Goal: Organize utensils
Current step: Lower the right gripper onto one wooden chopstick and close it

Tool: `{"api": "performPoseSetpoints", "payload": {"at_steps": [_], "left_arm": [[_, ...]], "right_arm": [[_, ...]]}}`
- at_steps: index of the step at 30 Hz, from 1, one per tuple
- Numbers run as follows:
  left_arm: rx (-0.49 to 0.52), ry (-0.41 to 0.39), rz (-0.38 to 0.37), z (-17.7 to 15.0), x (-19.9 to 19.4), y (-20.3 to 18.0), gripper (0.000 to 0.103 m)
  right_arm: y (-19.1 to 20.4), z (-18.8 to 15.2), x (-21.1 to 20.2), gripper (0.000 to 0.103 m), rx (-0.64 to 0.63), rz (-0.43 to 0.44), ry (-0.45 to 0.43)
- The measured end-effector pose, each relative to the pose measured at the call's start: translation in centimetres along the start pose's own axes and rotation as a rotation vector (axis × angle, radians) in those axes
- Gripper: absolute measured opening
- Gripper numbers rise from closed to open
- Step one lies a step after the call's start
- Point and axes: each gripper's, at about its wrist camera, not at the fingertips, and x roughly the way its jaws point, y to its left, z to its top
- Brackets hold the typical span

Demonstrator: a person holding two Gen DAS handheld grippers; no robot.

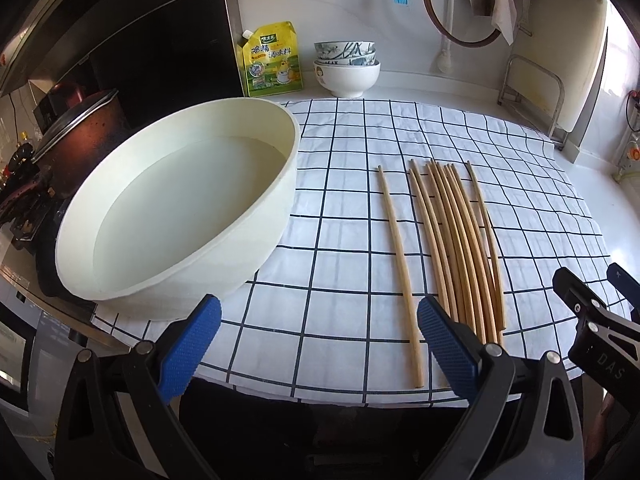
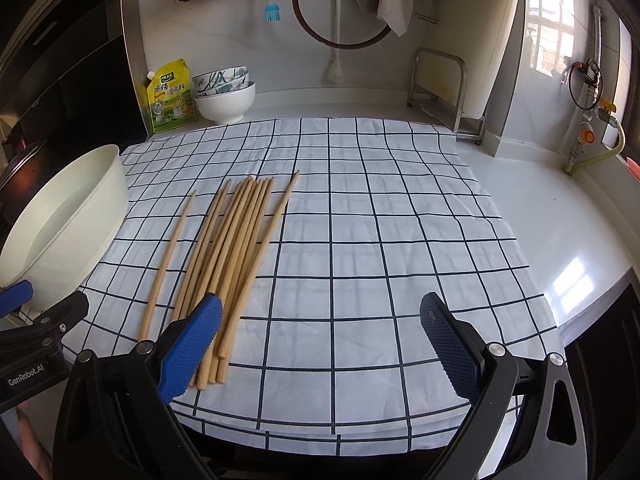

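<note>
My left gripper (image 1: 320,344) sits nearest the lens, its blue pads (image 1: 192,344) spread wide with nothing between them, hanging low over the near edge of the checked cloth (image 1: 344,216). My right gripper (image 2: 320,344) is the same: spread, empty, low over the cloth's front edge. Each shows at the border of the other's view, so I have them side by side.

The chopsticks (image 1: 460,248) lie flat on the cloth, roughly parallel, thick ends toward me. Most are bunched, touching or overlapping; one (image 1: 400,272) lies apart on the basin side, and another angles off the bunch's far side. I judge they were laid on the cloth to dry, or to keep them off the bare counter (image 2: 560,220).

The basin (image 1: 180,208) stands on the cloth's left corner, just beside the stove, holding what looks like clear water. It is near the lone chopstick but not touching it.

Both jaws wide suits an approach, with no grasp yet made. The thick ends point toward the grippers, an easy place to pinch. The risk, I think, is closing on several overlapping sticks at once, or rolling them.
</note>
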Motion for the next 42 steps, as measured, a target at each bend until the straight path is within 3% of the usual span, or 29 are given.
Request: {"api": "performPoseSetpoints", "payload": {"at_steps": [10,23,35,42], "left_arm": [[-0.016,0.029,-0.013,0.5,2.4,-0.4,0.097],[-0.003,0.041,-0.006,0.9,4.1,-1.2,0.097],[-0.021,0.066,-0.01,1.7,5.9,-2.2,0.097],[-0.003,0.078,0.027,2.3,7.0,-3.2,0.097]], "right_arm": [[0.8,1.8,5.6,0.095,-0.026,-0.008,0.114],[1.9,3.2,9.4,0.095,-0.075,-0.07,0.196],[-1.1,1.8,8.2,0.095,-0.102,-0.093,0.186],[-1.0,2.4,8.8,0.095,-0.123,-0.066,0.164]]}}
